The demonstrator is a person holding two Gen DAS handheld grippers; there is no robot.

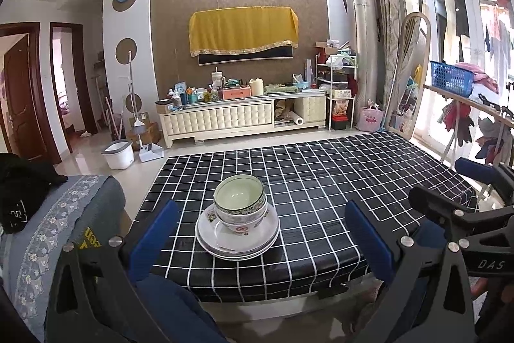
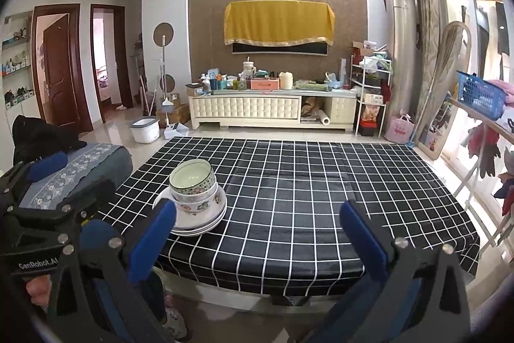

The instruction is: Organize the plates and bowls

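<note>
Centrally, on the checked desk: two nested bowls atop stacked plates. Left tongs and right tongs both spread wide, empty, apart from the stack.

The table, covered in black cloth with white checks, carries a stack near its left front corner: two bowls nested on what look like two or three plates. The right gripper hangs spread wide and empty at the table's near edge. The left gripper sits left of the table.
</note>
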